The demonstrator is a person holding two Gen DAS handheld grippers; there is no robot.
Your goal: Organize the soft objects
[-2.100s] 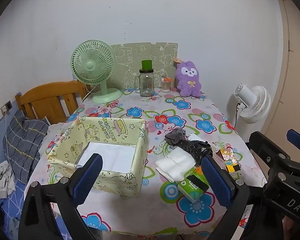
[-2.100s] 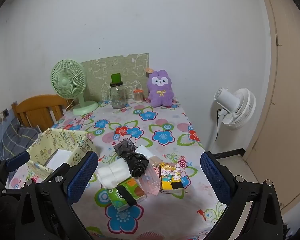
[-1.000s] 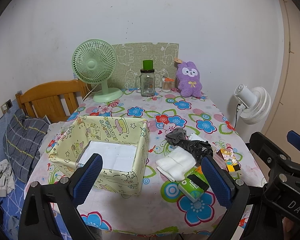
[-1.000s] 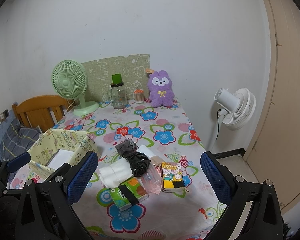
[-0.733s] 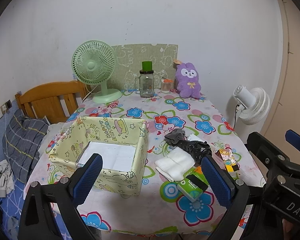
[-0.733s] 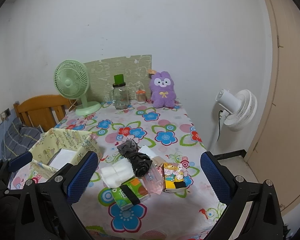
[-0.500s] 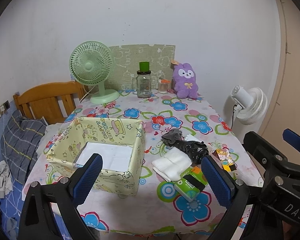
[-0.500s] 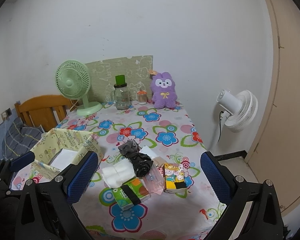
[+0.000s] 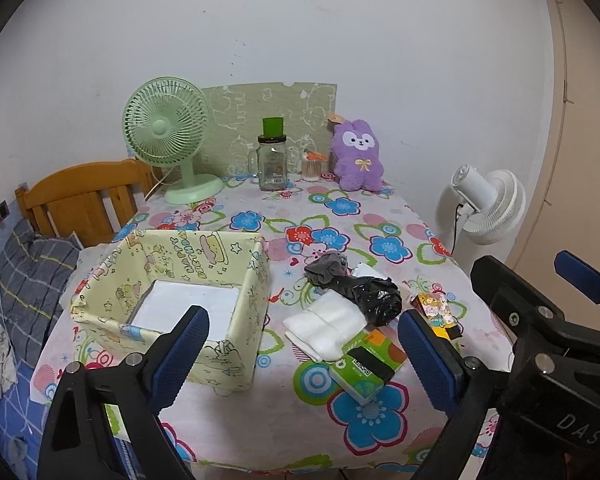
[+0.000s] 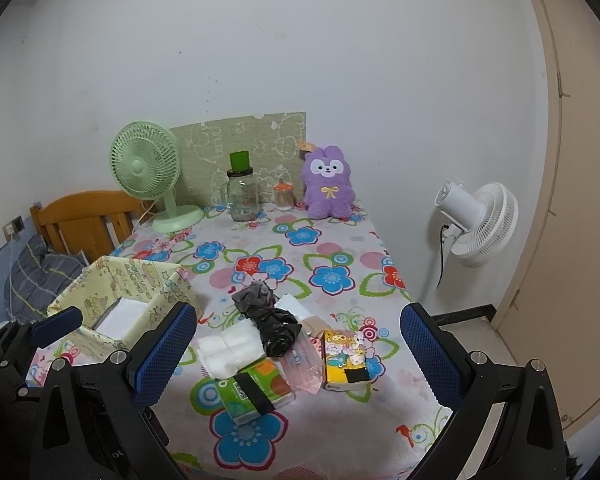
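Two grippers hover short of the table (image 9: 260, 432), both with jaws spread wide and nothing between them: left gripper (image 9: 304, 354), right gripper (image 10: 296, 354).

Landmark = yellow fabric box (image 9: 252, 280), square, soft-walled, cartoon print, white liner at the bottom. It sits on the table's near-left part, over a glossy floral tablecloth (image 10: 340, 248).

Biggest first:
- wooden headboard (image 9: 84, 196) left of the box, off the table, striped pillow (image 9: 28, 276) below it
- 2 fans: white floor fan (image 10: 480, 224) far right of the box beyond the table edge; green desk fan (image 9: 168, 136) behind the box by the wall
- 1 purple plush rabbit (image 10: 328, 188), fuzzy, upright, back right of the box
- 1 glass jar (image 9: 272, 160), green lid, behind the box

Soft pile just right of the box, items touching:
- 1 folded white cloth (image 9: 324, 320)
- 1 crumpled black plastic bag (image 9: 368, 292), lying on the cloth's far end
- 1 grey rag (image 10: 256, 292) behind the bag
- 1 green tissue pack (image 10: 256, 392), black band
- 1 pink clear pouch (image 10: 304, 364)
- 1 yellow cartoon pack (image 10: 344, 356), farthest right

Path from either gripper to the pile is open.
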